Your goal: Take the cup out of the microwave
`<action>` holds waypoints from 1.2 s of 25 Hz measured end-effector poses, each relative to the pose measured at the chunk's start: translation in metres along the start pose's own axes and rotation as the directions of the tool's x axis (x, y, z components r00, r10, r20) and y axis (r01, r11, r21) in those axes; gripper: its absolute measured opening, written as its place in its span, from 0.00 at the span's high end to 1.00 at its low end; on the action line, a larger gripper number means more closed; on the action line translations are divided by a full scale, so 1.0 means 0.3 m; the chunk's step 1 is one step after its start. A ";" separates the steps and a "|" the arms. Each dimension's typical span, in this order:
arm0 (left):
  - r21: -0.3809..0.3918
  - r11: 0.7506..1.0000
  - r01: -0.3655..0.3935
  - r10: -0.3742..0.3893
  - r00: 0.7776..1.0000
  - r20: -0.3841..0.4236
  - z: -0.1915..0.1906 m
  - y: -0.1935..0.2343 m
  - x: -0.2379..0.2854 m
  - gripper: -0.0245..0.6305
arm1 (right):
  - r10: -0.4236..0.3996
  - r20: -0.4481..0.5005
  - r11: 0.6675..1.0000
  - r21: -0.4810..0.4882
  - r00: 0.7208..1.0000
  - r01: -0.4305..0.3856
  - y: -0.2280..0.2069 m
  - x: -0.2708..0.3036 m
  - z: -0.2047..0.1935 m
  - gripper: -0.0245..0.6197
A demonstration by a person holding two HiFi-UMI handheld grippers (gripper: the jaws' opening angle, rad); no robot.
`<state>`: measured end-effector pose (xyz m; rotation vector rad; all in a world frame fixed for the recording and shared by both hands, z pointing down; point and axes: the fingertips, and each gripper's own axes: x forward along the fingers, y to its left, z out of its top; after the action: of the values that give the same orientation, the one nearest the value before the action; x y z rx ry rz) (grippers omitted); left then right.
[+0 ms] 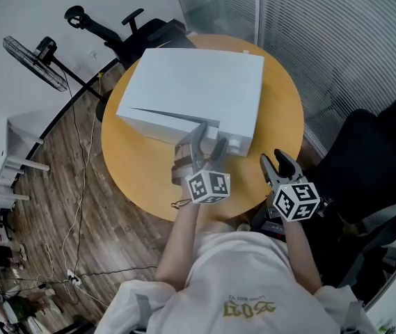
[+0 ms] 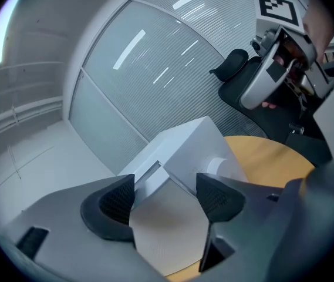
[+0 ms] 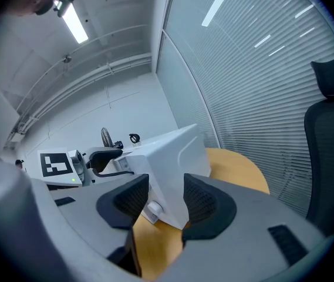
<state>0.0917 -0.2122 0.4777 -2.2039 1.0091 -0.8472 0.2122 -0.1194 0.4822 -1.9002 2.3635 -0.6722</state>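
Table (image 1: 135, 179): microwave (image 1: 194, 89) before left hand-held gripper (image 1: 209, 142)

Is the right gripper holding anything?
No: in the right gripper view, the right gripper has its jaws apart with nothing between the pads, and the microwave stands beyond them.

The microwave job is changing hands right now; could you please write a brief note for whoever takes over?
Left gripper: jaws open, empty, at the microwave's front edge.
Right gripper: jaws open, empty, over the table beside the microwave.
Cup: not in view; door looks shut.
Done: nothing yet.
Left: open the door, take the cup out.
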 end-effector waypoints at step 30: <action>-0.024 0.997 -0.070 0.070 0.997 -0.027 -0.043 -0.014 -0.141 0.48 | 0.040 -0.031 0.998 -0.047 0.999 -0.042 0.081 -0.053 -0.040 0.69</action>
<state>0.0623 -0.1790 0.4758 -2.1699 1.1085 -0.8387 0.1902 -0.0970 0.4809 -1.8671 2.4514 -0.6521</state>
